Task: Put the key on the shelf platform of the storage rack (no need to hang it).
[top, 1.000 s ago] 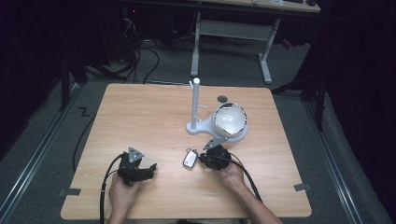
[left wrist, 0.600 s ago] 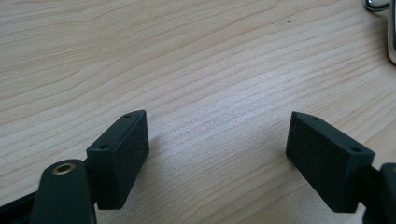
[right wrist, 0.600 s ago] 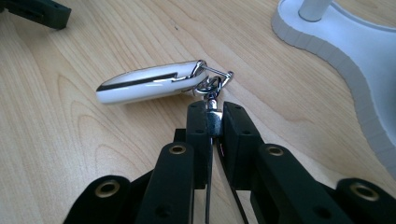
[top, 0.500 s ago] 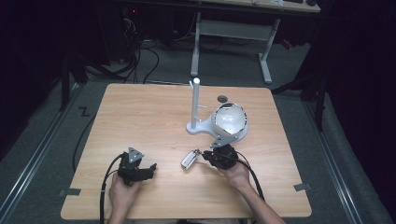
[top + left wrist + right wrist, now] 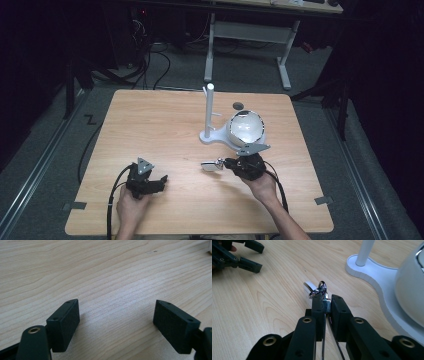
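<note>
A: What is the high view showing?

B: It is showing the whole wooden table, with the left gripper resting near the front edge and the right gripper sitting well apart from it, close in front of the white stand. The white dome is sitting on the stand's base, just behind the right gripper. A small keyring piece is projecting from the right gripper's tip, clear of the tabletop.

A: What is the right gripper view adding?

B: It is resolving the detail that is too small from above. The right gripper is pinching a small metal clip between its pads, jaws pressed almost together. The keyring piece, metal rings with a white tab, is sticking out beyond the fingertips above the table. The stand's base and the dome are lying off to one side, and the left gripper is appearing in the far corner.

A: And the left gripper view?

B: It is showing the left gripper with its jaws spread wide. Nothing is sitting between the pads; bare table is lying under them.
</note>
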The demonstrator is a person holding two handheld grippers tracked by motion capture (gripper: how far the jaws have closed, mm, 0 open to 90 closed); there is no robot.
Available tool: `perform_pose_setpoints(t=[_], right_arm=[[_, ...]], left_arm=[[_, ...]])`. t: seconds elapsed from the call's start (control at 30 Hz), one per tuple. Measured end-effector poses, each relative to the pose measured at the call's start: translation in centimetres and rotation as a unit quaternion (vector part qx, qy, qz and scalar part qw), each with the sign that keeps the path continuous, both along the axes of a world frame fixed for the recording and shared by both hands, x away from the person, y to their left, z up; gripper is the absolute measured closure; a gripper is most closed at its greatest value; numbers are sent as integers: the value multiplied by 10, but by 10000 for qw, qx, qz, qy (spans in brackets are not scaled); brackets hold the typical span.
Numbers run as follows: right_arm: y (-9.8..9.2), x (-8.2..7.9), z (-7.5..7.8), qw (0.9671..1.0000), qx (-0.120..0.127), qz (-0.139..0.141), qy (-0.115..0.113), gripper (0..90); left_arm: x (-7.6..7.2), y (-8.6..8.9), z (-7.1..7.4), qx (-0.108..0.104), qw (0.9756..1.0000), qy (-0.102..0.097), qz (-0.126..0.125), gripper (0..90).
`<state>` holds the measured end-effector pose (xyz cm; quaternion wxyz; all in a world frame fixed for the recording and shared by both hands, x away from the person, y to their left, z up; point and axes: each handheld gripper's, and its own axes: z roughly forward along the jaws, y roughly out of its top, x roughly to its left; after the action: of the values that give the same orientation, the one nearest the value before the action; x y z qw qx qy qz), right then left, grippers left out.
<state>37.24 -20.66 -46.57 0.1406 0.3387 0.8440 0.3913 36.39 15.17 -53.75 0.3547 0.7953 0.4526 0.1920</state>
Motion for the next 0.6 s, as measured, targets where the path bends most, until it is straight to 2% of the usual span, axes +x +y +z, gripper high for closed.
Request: perform_pose_setpoints(t=[0.6], right_arm=[[-34,-11,16,9994,112,-288,-172,820]], left_arm=[[0,0,0,2,10000,2,-3,216]])
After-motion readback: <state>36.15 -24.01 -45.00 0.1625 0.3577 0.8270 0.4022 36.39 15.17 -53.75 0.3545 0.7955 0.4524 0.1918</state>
